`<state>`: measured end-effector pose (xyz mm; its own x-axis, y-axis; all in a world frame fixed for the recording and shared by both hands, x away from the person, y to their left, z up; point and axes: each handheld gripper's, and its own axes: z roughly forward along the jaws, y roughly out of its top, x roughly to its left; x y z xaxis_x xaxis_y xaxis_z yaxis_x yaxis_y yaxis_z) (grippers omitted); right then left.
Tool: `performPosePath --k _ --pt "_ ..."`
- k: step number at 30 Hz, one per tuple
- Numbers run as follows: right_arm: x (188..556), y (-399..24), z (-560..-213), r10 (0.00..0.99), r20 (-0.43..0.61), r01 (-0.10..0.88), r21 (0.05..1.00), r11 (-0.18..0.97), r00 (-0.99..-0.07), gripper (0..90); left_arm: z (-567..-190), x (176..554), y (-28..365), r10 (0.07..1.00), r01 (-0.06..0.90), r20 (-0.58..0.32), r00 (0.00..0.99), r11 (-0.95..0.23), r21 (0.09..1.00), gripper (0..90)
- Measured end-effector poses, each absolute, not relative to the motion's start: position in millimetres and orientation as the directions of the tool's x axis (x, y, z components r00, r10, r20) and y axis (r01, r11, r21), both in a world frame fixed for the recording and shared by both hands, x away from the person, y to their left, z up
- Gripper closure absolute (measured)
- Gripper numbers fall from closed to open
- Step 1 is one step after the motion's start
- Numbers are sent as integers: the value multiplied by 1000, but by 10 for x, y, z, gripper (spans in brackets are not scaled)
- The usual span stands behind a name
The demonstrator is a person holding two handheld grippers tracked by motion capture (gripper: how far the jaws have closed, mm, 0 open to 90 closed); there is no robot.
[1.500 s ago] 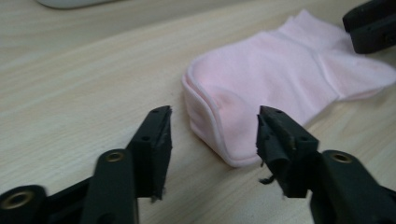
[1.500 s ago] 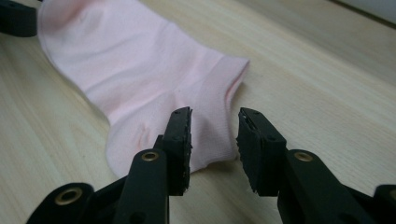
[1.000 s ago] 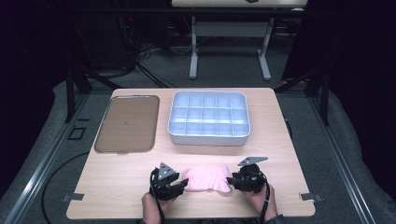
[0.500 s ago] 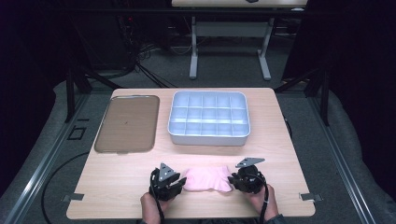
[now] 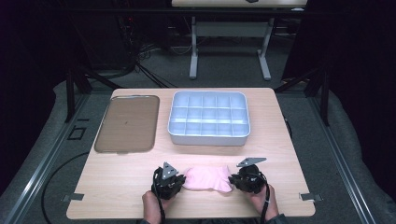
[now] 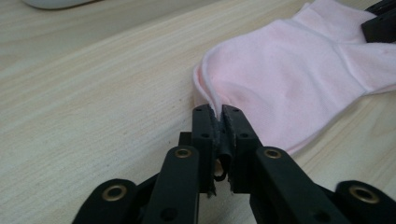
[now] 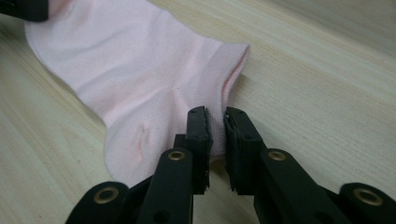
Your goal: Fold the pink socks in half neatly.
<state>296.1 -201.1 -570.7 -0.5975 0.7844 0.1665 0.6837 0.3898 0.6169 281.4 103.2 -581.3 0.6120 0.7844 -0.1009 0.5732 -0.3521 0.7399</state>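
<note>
While the pink sock (image 5: 207,178) lies flat on the near part of the table (image 5: 280,140), each gripper has an end of it. Left gripper (image 6: 218,116): jaws have just been closing and now pinch the sock's rounded edge, fabric visibly squeezed between the pads. Right gripper (image 7: 215,119): jaws have likewise just been closing, now clamped on the edge beside the cuff opening, a fold of pink cloth between them.

Key relation: the sock's long axis runs left to right across the table, parallel to its near edge, and spans the gap between the two grippers. From the left gripper (image 5: 169,179) the sock stretches away to the right; from the right gripper (image 5: 246,179) it stretches away to the left. Neither hand is nearer; both sit at an end, roughly level with each other.

Behind the sock, well apart from it, stand the divided grey bin (image 5: 208,118) and, to its left, the flat brown tray (image 5: 127,123).

Judgement: with both ends gripped, the next move probably lifts or folds the sock along this axis; uneven pull could slip the thin left-hand pinch.
</note>
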Motion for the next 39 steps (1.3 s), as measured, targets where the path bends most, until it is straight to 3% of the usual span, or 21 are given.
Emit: performPosePath --k 10,16,39 --pt "2960 -2128 -5714 790 216 709 614 347 -574 813 -5866 2826 1036 770 582 -169 615 -299 756 862" --pt "2943 -2120 -5686 796 192 705 610 361 -574 814 -5895 2832 1059 760 584 -199 618 -276 763 861" --pt "2872 -2067 -5387 789 132 654 650 388 -600 814 -5898 2834 1064 748 558 -166 643 -308 771 861"
